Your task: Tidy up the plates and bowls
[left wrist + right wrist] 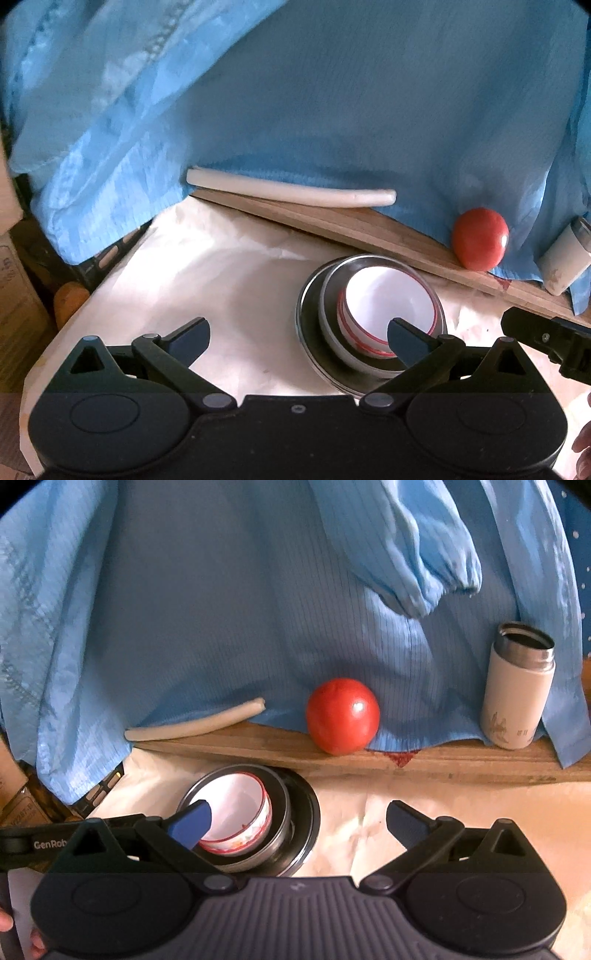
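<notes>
Blue fabric (229, 609) drapes across the back of the scene, hanging down over the far edge of a wooden board (424, 764) and filling the upper half of both wrist views. Below it, a bench (207, 280) covered in crumpled white paper carries the stacked dishes.

Both tools hover low over the bench, pointing toward the drape. The left tool (299, 339) has its fingers spread wide with nothing between them; its right fingertip shows in front of the stack's near rim, though contact cannot be judged. The right tool (297, 821) is likewise spread wide and empty, its left blue fingertip overlapping the stack from the other side. Part of the right tool also shows at the right edge of the left wrist view, and fingertips of a hand (7, 921) appear at the frame's lower left corner.

The stack sits between the two tools: a dark plate (308, 812) at the bottom, a metal bowl (328, 328) resting in it, and a white bowl with red rim lines (388, 299) nested inside that.

On the board beyond, a white insulated flask (517, 698) stands upright with its mouth open, at the right. A red tomato (342, 716) rests near the board's middle, against the fabric. A pale stick-shaped object (291, 192) lies along the board at the left.
</notes>
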`<state>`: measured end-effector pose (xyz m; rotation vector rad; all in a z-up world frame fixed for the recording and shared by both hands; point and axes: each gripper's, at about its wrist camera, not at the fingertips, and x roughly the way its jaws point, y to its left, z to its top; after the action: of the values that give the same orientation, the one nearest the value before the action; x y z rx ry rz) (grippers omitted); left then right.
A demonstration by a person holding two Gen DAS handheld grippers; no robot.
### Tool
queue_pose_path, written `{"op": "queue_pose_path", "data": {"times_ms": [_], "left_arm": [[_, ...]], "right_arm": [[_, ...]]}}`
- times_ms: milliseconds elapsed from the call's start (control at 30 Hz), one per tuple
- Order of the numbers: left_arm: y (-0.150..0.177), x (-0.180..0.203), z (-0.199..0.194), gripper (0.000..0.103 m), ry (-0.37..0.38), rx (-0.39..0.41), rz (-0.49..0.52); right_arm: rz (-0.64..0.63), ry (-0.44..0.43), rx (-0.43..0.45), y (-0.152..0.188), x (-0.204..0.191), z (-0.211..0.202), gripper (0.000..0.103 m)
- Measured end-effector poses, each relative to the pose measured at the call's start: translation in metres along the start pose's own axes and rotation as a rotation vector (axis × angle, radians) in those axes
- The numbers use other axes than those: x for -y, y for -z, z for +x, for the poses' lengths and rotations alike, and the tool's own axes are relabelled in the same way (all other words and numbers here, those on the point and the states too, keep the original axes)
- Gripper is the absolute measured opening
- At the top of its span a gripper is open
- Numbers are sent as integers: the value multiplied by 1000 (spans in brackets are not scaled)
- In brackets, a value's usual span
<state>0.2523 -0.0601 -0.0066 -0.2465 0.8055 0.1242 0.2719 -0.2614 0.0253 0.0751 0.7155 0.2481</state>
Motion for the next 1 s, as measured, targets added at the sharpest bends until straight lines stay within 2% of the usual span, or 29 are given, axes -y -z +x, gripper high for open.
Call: {"op": "queue_pose_path", "data": {"times_ms": [433, 633, 1000], "left_arm": [[10, 4, -21, 102, -36, 111, -12], [15, 7, -29, 102, -43, 166, -23], [24, 13, -39, 102, -69, 183, -35]], "right_arm": [[-61, 0, 96, 6, -2, -15, 103], [-66, -14, 106, 7, -2, -19, 103], [-75, -26, 123, 8, -1, -27, 103]]}}
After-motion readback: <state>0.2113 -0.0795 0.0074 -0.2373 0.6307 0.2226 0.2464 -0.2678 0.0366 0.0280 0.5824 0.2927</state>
